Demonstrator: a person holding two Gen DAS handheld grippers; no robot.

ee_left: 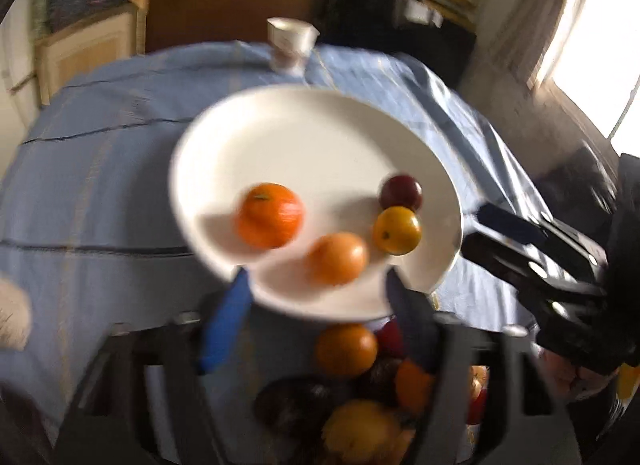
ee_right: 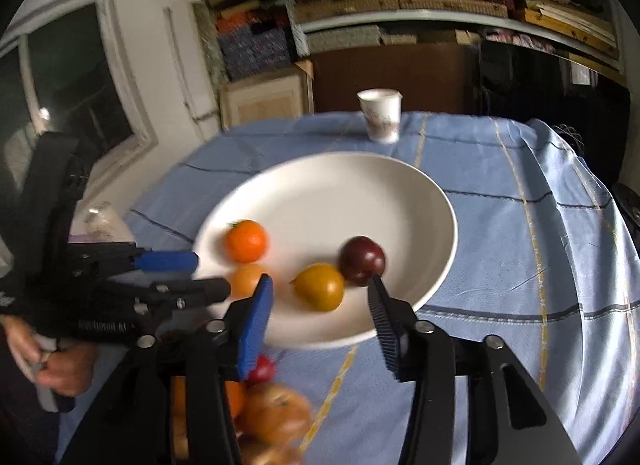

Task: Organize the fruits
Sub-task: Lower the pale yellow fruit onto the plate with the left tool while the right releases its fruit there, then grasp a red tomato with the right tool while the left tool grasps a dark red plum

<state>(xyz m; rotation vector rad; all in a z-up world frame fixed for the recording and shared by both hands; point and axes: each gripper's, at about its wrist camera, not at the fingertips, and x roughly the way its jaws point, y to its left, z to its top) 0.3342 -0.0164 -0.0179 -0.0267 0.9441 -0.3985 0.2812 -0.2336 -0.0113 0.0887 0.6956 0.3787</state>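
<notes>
1. A white plate [ee_right: 320, 193] is sitting on a table covered with a blue striped cloth [ee_right: 500, 225], and four fruits are lying on it.
2. A bright orange tangerine [ee_right: 246, 241] is resting toward the plate's left side, with a paler orange fruit [ee_right: 246, 279] just beside it at the near rim.
3. A yellow-orange fruit [ee_right: 320, 287] is lying near the front rim, touching or almost touching a dark red plum [ee_right: 362, 260] on its right.
4. The left gripper [ee_left: 316, 285] is hovering over the plate's near edge with its jaws standing wide and nothing between the pads (the pale orange fruit is lying just beyond the fingertips).
5. The right gripper [ee_right: 320, 289] is standing partly open at the plate's near right rim, its jaws either side of the yellow-orange fruit in its own view but not pressing on it.
6. More fruit is piling up in a dark container [ee_left: 288, 397] below the plate's near edge: oranges, yellow ones and dark red ones (details are blurred).
7. A white paper cup [ee_right: 380, 115] is standing upright at the table's far edge, well apart from the plate.
</notes>
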